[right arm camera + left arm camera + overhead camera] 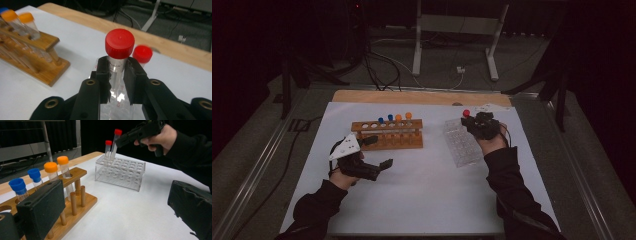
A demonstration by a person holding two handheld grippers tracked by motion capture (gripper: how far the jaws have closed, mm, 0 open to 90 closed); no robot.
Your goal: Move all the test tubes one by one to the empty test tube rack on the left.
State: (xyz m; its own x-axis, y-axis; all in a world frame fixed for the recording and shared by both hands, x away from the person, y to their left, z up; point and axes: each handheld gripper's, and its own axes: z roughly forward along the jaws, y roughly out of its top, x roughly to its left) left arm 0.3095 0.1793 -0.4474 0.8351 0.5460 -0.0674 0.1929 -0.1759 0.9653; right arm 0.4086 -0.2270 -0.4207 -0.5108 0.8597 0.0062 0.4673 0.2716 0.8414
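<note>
My right gripper (pixel 117 71) is shut on a clear tube with a red cap (pixel 119 43), held tilted over the far corner of the clear plastic rack (pixel 461 144). A second red-capped tube (pixel 142 53) stands in that rack just behind it. In the left gripper view the held tube (pixel 115 141) leans beside the standing one (pixel 108 147). My left gripper (pixel 379 151) is open and empty, just in front of the wooden rack (pixel 387 134). That rack holds two blue-capped tubes (pixel 34 175) and two orange-capped tubes (pixel 62 162).
A white sheet (pixel 427 195) covers the table, with a bare wooden strip (pixel 412 96) along the far edge. The wooden rack has open holes at its left end (pixel 368 126). Table legs and cables (pixel 452 55) lie on the floor beyond.
</note>
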